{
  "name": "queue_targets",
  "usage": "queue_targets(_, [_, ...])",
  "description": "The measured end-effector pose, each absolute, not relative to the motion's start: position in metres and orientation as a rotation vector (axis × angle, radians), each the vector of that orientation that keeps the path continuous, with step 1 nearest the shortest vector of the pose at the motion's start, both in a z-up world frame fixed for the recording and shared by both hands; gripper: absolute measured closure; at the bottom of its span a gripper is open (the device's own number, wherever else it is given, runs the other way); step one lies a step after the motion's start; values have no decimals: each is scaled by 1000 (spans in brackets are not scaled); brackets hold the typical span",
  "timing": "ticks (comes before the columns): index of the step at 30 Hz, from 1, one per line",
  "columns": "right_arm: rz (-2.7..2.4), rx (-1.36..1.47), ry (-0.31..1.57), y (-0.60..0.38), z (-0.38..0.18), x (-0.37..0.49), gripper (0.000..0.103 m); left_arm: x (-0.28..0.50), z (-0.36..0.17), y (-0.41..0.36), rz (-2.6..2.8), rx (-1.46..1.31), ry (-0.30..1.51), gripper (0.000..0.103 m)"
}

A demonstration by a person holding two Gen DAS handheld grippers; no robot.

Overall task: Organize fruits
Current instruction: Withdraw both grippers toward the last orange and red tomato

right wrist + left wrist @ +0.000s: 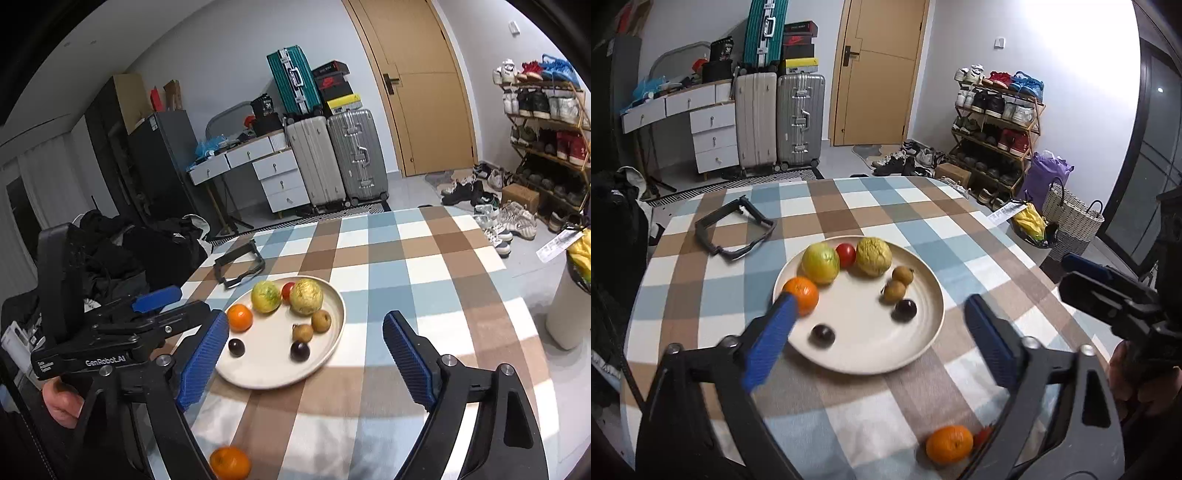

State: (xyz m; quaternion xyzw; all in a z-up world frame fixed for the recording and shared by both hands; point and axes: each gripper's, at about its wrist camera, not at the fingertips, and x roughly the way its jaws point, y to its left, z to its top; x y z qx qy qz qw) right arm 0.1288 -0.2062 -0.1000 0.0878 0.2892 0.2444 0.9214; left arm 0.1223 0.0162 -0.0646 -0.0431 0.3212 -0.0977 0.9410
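Checked tabletop (849,413), blue, brown and white squares. Cream plate (864,354) near its middle carries the sorted fruit: orange (801,293) at the rim at 9 o'clock, yellow-green fruit (820,262) at 11, small tomato (846,254) at 12, larger rough yellow fruit (873,256) at 1, two brown longans (897,282) at 3, touching each other, two dark round fruits (905,310) toward 5 and 7. Second orange (949,443) lies off the plate on the cloth at 6, a red fruit just beside it, mostly hidden. Left tool (879,325) above the plate's near side, jaws wide, nothing between the blue pads. Right tool (306,347) likewise spread wide and empty, the plate showing between its fingers. Black frame-like object (735,229) lies at 10 o'clock of the plate.
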Motion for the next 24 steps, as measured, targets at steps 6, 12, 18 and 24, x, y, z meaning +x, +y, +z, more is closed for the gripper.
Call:
queue_targets(6, [489, 229, 569, -208, -103, 91, 8, 84, -68, 16, -186, -118, 646, 1])
queue_targets(12, [493, 194, 555, -205, -109, 58, 3, 54, -73, 8, -158, -97, 654, 1])
queue_targets(18, [498, 140, 586, -201, -128, 36, 2, 42, -92, 3, -149, -86, 703, 1])
queue_targets(24, [519, 136, 713, -192, -166, 33, 2, 36, -112, 16, -117, -114, 747, 1])
